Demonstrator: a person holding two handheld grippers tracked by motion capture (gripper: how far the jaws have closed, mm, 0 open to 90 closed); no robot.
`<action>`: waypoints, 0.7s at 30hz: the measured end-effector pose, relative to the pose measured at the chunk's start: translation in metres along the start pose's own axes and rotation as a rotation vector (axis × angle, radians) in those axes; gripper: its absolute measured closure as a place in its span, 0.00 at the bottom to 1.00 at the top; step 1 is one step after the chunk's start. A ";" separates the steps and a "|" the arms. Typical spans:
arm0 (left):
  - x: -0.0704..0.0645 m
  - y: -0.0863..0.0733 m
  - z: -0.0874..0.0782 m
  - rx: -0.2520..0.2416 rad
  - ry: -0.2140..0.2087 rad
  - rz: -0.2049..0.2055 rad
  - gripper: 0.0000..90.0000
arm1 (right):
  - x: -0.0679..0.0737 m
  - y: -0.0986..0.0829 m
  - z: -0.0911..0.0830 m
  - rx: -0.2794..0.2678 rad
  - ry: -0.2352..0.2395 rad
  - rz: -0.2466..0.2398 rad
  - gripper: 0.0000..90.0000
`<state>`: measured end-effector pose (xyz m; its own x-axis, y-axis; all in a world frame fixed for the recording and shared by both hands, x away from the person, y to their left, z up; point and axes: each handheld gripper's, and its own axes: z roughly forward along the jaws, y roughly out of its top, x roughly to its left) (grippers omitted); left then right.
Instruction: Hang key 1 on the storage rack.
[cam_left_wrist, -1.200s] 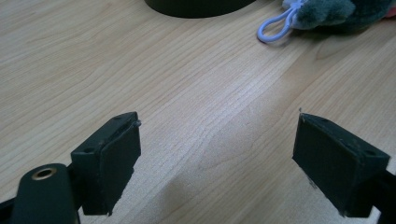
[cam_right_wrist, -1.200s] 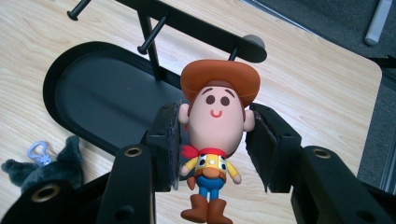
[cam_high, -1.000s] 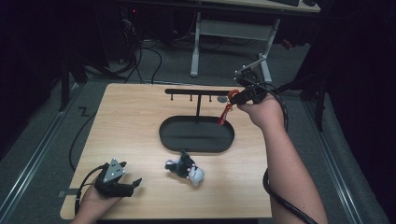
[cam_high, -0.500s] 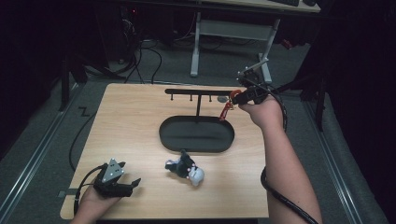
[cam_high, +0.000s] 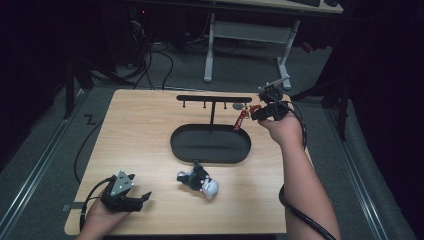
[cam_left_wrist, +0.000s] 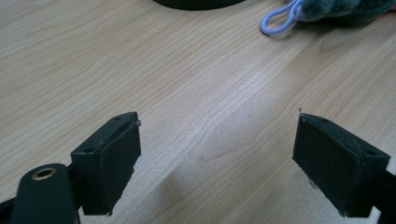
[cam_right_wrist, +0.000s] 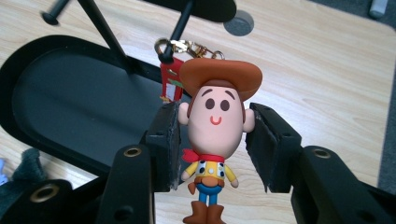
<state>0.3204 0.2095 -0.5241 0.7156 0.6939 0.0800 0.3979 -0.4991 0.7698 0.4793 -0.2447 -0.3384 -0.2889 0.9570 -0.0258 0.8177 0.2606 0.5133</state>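
Holding the cowboy figure keychain (cam_right_wrist: 212, 140) by its head between my right gripper (cam_right_wrist: 212, 140) jaws, I keep it raised at the right end of the black hanging rack (cam_high: 214, 98), right of centre in the high view; the jaws are closed onto the sides of the head, just under the ears, so the body hangs free below and the gold clasp (cam_right_wrist: 187, 46) stays clear above, which I judge suits hooking that clasp on a peg; in the right gripper view the clasp sits at upper centre, against the end peg, though whether it is already hooked I cannot tell; the figure shows a brown hat, a pale face with a small red smile, a red neckerchief, a yellow shirt, blue trousers and brown boots, with a red tag (cam_right_wrist: 170, 84) behind it; my left gripper (cam_left_wrist: 217, 154) rests at the lower left of the table (cam_high: 145, 140), jaws wide apart and empty, idle near the plush keychain (cam_high: 198, 179); the rack's oval base (cam_high: 210, 145) lies mid-table.
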 end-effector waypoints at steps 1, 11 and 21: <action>0.000 0.000 0.000 0.001 0.000 0.000 0.17 | 0.000 -0.001 0.003 0.001 0.003 0.000 0.62; 0.000 0.000 0.001 0.010 -0.002 0.006 0.17 | 0.003 -0.007 0.033 0.008 0.012 0.018 0.61; 0.000 -0.001 0.001 0.015 -0.002 0.008 0.17 | 0.004 -0.010 0.058 -0.014 0.022 0.045 0.60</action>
<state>0.3208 0.2098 -0.5258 0.7197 0.6891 0.0850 0.4007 -0.5122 0.7596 0.4988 -0.2365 -0.3933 -0.2629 0.9647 0.0160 0.8231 0.2156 0.5254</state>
